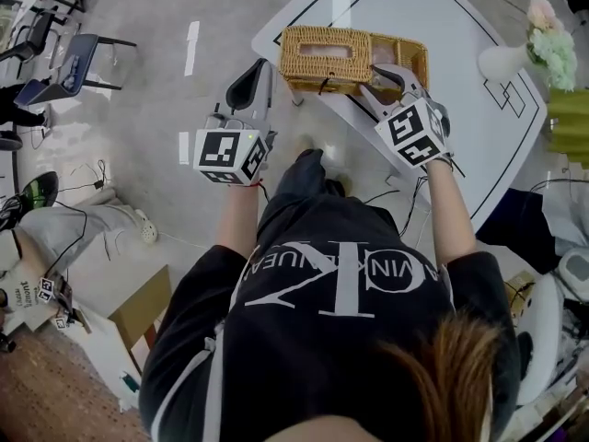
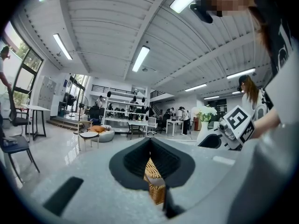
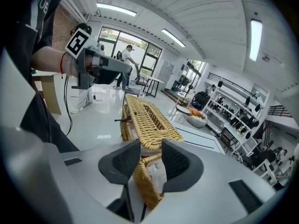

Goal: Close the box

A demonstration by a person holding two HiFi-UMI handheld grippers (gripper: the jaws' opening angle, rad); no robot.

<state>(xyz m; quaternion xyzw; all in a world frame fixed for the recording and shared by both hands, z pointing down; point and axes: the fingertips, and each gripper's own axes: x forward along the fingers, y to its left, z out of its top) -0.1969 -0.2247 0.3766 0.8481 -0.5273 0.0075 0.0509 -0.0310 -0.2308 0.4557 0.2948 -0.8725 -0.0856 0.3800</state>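
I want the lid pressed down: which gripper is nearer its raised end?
Right. The right gripper has the raised end of the lid between its open jaws. The left gripper is at the opposite end of the box.

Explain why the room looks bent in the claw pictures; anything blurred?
Left gripper view: wide lens bows the white ceiling light strips, corners go black. Right gripper view: same bowing; straw-coloured woven wicker box sharp. Head view: glare streaks the white table.
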